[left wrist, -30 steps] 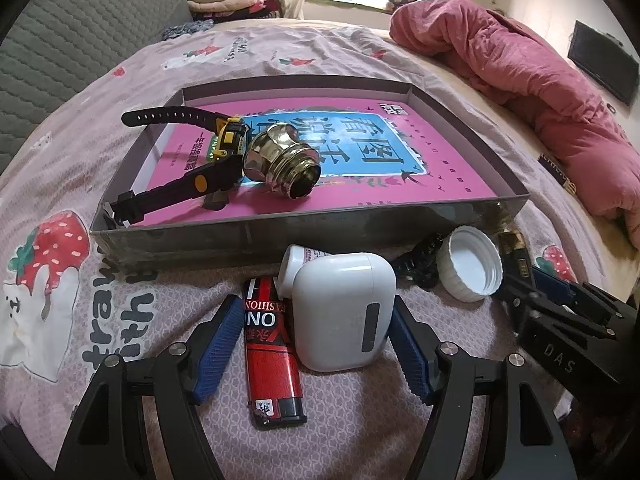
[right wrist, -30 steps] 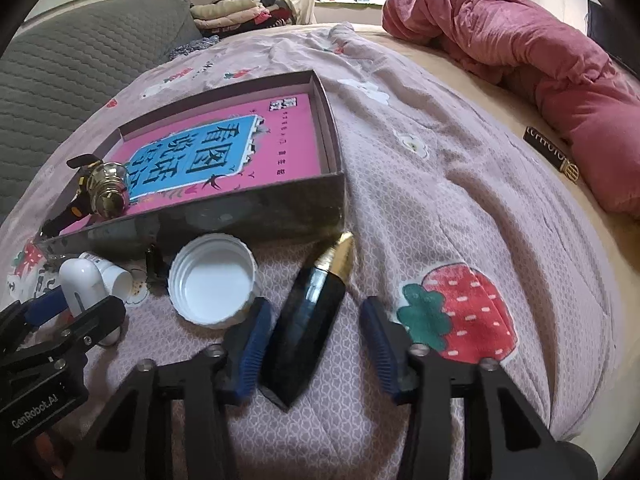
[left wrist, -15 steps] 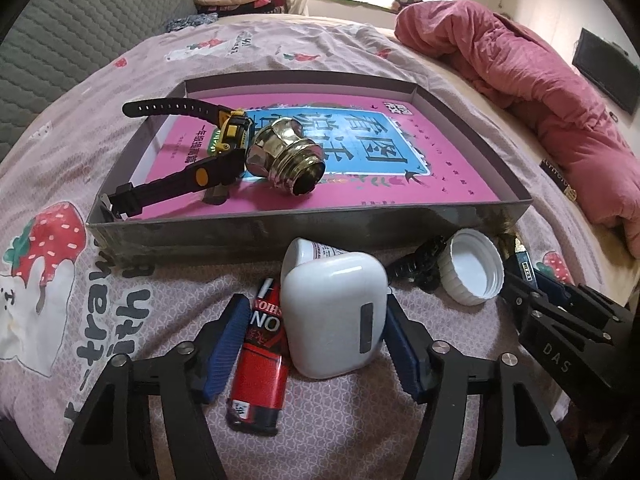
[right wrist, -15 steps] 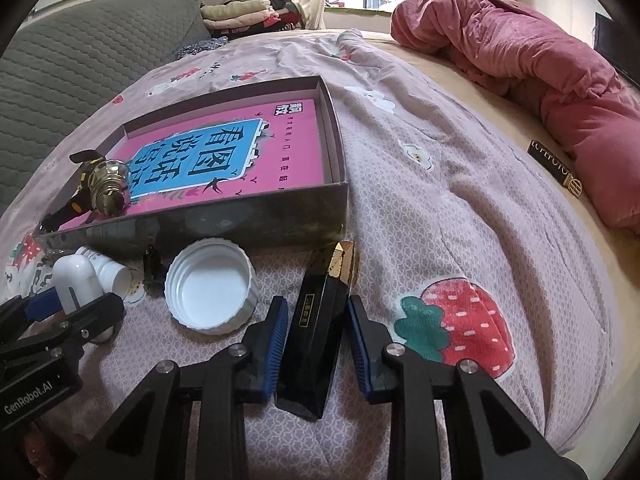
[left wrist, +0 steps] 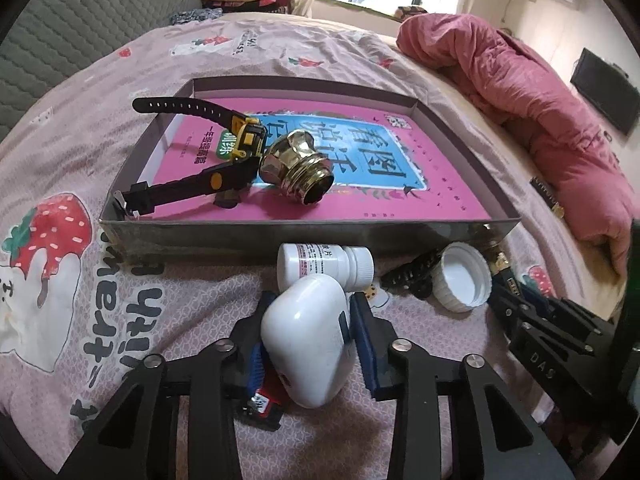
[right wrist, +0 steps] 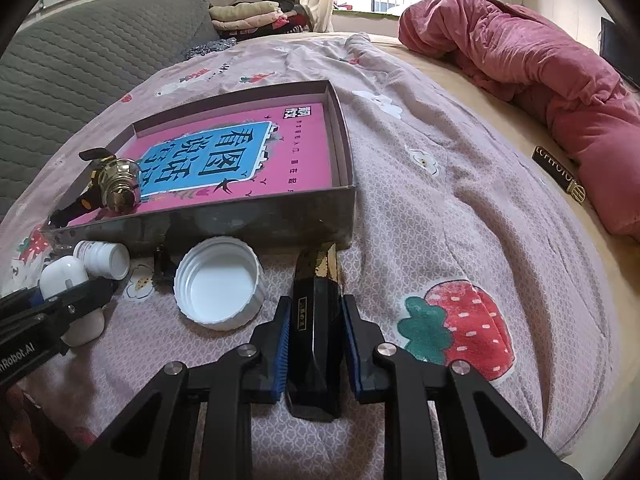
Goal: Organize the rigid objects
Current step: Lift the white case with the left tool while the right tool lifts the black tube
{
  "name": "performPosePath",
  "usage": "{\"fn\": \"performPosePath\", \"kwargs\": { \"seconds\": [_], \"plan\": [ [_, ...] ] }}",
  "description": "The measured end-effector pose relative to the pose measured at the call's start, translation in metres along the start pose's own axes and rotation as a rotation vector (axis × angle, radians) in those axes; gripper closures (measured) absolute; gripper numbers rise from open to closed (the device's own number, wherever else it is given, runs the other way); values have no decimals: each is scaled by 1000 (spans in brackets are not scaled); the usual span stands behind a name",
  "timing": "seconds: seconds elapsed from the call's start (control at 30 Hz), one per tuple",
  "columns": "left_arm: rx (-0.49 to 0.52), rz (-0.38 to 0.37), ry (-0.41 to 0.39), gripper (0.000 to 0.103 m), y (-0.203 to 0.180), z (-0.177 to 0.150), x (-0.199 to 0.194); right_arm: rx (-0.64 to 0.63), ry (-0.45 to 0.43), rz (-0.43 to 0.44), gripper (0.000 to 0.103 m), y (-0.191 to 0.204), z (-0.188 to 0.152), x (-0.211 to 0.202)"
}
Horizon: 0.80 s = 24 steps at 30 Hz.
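Note:
My left gripper point(left wrist: 310, 334) is shut on a white earbud case point(left wrist: 306, 336), lifted and tilted over a red lighter point(left wrist: 262, 402) on the bedsheet. My right gripper point(right wrist: 314, 332) is shut on a black and gold lipstick-like case point(right wrist: 316, 320) that lies just before the box's near right corner. The shallow grey box point(left wrist: 304, 236) with a pink and blue book inside holds a black and yellow watch point(left wrist: 208, 152) and a brass fitting point(left wrist: 298, 168); it also shows in the right wrist view point(right wrist: 256, 216).
A white pill bottle point(left wrist: 324, 260), a black hair clip point(left wrist: 408, 276) and a white lid point(left wrist: 464, 276) lie before the box. The lid point(right wrist: 218, 282) is left of my right gripper. A pink quilt point(right wrist: 540, 76) lies at the right.
Both grippers closed: the left on the white earbud case, lifting and tilting it off the lighter; the right on the black and gold case, turning it straight.

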<state>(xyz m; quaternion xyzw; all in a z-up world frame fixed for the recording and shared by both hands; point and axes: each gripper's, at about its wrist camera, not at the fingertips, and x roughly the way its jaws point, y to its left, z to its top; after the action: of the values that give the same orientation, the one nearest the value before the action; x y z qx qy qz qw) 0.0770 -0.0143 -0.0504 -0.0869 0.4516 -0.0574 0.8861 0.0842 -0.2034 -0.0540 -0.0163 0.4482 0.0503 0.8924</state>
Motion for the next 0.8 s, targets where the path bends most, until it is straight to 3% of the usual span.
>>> {"fn": "performPosePath", "kwargs": {
  "seconds": [0.23,0.6,0.8],
  "plan": [
    [-2,-42,-7,74,0,-1,-10,-20,-13,17,80,4,0,-8],
    [-37,-114,3,76,6,-6,-18,-28,-28,34,80,6,0,-17],
    [-6,-134,-1,81,-2,-8,-21,-30,-35,32,80,4,1,-21]
  ]
}}
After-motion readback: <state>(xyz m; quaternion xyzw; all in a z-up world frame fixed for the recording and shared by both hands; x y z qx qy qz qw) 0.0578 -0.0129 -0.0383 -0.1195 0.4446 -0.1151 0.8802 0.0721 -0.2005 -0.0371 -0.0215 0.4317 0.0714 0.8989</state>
